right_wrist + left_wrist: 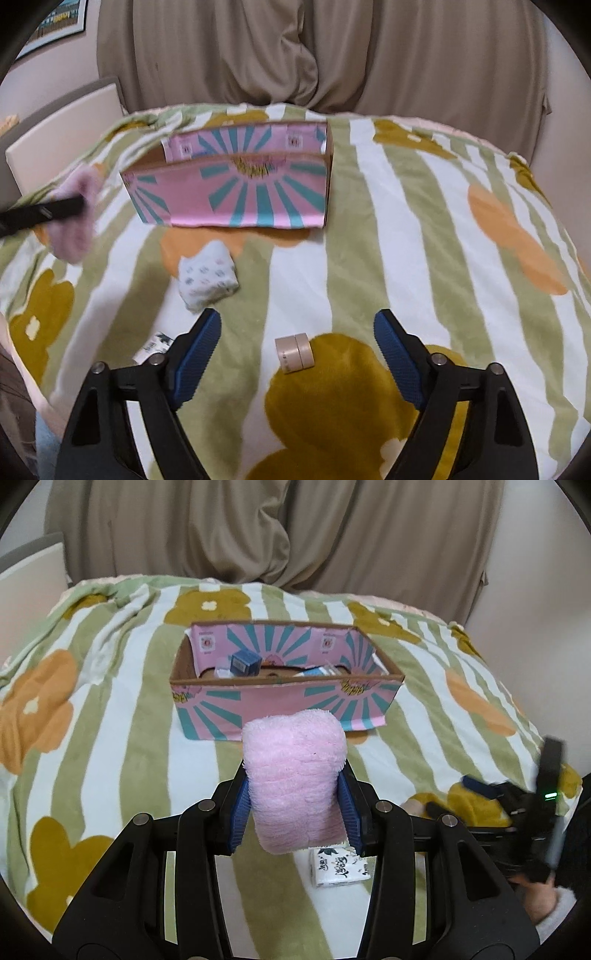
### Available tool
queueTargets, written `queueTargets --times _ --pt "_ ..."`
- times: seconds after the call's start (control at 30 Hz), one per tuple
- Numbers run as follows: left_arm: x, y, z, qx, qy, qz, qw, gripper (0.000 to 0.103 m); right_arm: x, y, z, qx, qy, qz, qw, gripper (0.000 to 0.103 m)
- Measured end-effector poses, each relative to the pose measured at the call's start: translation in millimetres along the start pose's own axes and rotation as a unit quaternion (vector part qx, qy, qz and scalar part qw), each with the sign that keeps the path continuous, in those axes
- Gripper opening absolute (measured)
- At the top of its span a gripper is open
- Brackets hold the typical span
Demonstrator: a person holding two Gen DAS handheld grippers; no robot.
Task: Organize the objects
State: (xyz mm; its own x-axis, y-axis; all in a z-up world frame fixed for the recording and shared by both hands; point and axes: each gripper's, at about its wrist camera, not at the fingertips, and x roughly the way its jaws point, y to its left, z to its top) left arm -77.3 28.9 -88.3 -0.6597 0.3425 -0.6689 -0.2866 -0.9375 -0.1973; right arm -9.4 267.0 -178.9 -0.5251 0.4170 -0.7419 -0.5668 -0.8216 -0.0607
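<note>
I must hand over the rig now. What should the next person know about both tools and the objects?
Left tool: shut on the pink towel, held up in front of the box.
Right tool: open, empty, over the tape roll.
Done: some items lie in the box.
Left: towel, folded cloth, tissue pack and tape roll, the last three on the blanket.

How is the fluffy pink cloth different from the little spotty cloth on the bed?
The pink cloth is plain pink, while the spotty cloth is pale with small printed marks. The pink cloth is held off the bed in the left gripper; the spotty cloth lies loose on the blanket. Both are soft, folded bundles outside the box.
</note>
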Motion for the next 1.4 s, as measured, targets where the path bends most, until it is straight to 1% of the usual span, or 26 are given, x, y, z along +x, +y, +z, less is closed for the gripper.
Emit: queueTargets --times 0.2,0.33,0.5,0.57,0.6,0.63,0.73,0.87,1.13,1.4 --pt "-29 -6 6 0.003 -0.022 -0.003 0.9997 0.039 30 1 -11 -0.01 0.033 0.0 0.999 0.063" --pt "-45 -8 9 0.005 -0.033 -0.006 0.9994 0.039 47 1 -17 -0.014 0.052 -0.001 0.999 0.057" --pt "-62 -7 13 0.006 -0.045 -0.007 0.999 0.039 66 0 -24 -0.023 0.074 -0.005 0.997 0.049" --pt "-66 -6 12 0.007 -0.048 -0.005 0.9988 0.039 74 0 -26 -0.025 0.082 -0.007 0.996 0.048" --pt "-69 -5 13 0.007 -0.049 -0.003 0.9988 0.039 77 0 -27 -0.026 0.085 -0.007 0.996 0.044" --pt "-70 -4 13 0.006 -0.05 -0.003 0.9987 0.039 80 0 -28 -0.027 0.089 -0.007 0.996 0.043" --pt "-74 -1 13 0.003 -0.052 -0.002 0.9987 0.039 82 0 -30 -0.026 0.09 -0.005 0.996 0.038" --pt "-79 3 12 0.0 -0.054 0.0 0.9985 0.039 82 1 -30 -0.031 0.089 -0.003 0.996 0.029" --pt "-80 7 9 -0.004 -0.053 0.003 0.9986 0.039 72 6 -27 -0.031 0.082 -0.013 0.996 0.027" --pt "-79 8 8 -0.004 -0.055 0.01 0.9985 0.039 54 11 -14 -0.022 0.072 -0.016 0.997 0.027"
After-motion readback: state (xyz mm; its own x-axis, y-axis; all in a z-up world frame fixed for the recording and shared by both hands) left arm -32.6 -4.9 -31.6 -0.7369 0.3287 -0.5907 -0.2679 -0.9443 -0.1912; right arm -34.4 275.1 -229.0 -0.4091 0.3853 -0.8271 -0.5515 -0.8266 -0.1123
